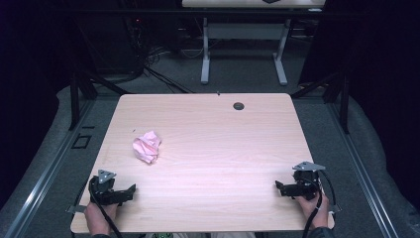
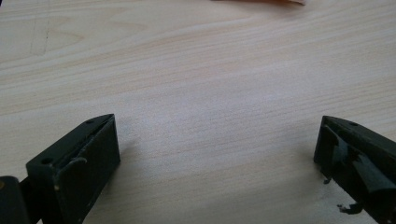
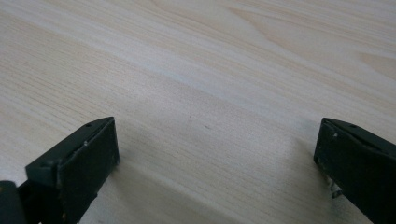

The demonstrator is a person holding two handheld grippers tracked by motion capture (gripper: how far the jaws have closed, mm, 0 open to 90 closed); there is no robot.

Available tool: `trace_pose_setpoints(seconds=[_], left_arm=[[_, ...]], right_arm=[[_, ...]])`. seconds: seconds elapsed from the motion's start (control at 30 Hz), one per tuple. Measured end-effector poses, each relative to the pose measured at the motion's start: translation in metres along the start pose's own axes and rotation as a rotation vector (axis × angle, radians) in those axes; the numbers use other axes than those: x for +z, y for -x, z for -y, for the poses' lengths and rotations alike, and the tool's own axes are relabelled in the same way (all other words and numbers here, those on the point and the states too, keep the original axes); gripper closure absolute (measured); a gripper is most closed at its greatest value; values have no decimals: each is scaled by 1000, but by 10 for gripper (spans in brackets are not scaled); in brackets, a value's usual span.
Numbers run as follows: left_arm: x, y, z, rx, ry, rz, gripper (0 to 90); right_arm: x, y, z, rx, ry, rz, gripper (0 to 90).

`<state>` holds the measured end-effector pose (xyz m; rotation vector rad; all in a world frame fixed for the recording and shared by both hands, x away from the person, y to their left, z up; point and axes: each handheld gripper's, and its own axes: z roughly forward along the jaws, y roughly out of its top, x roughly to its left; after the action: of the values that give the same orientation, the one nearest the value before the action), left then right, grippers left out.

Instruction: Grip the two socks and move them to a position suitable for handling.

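Both grippers are resting wide and empty at the table's (image 1: 208,208) near corners, the left gripper (image 1: 130,190) lying nearer the crumpled pink cloth (image 1: 147,147) than the right gripper (image 1: 278,186).

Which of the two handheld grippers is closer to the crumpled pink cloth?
The left gripper; the pink cloth lies on its side of the table, far from the right gripper.

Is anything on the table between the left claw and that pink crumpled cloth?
Nothing visible. The left claw sits open at the near left edge of the table, and only bare wood lies between it and the pink cloth farther up.
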<state>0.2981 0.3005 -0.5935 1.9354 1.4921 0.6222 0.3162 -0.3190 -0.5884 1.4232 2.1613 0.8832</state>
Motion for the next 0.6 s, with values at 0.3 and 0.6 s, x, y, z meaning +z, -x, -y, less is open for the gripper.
trace_pose_setpoints(seconds=[0.3,0.6], left_arm=[[0,0,0,-1,2,-1,1],[0,0,0,0,2,-1,1]], right_arm=[[1,0,0,2,3,-1,0],[1,0,-1,2,3,1,0]])
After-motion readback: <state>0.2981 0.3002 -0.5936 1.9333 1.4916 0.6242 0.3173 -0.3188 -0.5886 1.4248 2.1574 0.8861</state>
